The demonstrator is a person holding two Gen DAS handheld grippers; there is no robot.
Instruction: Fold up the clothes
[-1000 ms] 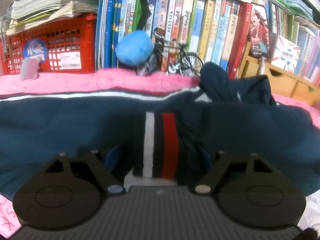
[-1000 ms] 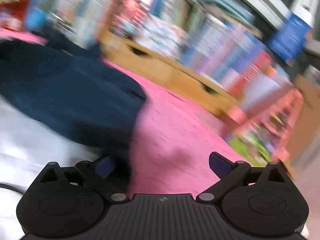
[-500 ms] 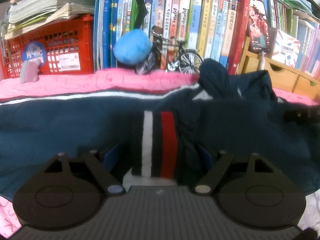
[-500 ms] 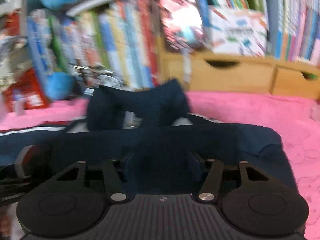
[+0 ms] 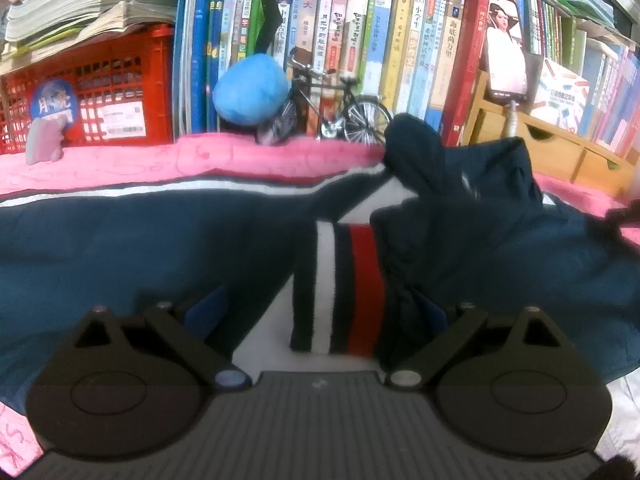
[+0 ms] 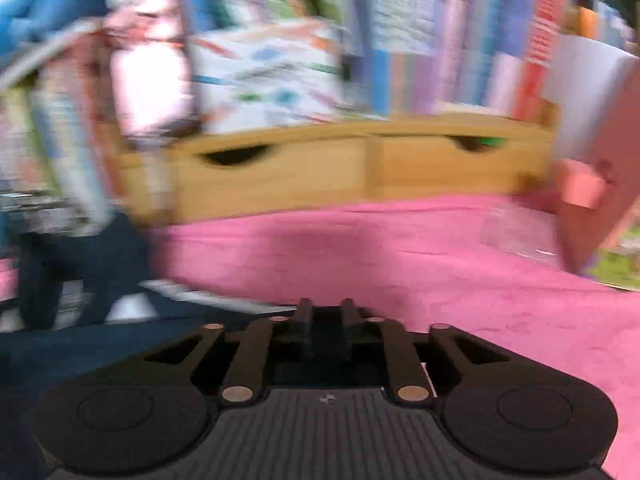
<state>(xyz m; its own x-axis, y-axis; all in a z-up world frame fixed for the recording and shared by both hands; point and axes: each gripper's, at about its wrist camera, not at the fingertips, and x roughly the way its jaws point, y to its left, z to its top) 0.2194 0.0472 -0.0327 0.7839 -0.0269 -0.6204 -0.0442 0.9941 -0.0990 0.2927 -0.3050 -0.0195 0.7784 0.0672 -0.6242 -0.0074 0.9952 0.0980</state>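
Observation:
A navy jacket with a white and red stripe band lies spread on the pink cloth. Its hood bunches up at the back right. My left gripper is open, low over the jacket, with the striped band between its fingers. In the blurred right wrist view my right gripper has its jaws together at the jacket's right edge; whether fabric is pinched between them is hidden.
A red crate, a row of books, a blue ball and a small model bicycle line the back. A wooden drawer box stands at the back right on the pink cloth.
My right gripper swung over the jacket from the right, closed its jaws and now faces the drawer box. My left gripper has barely moved and stays open.

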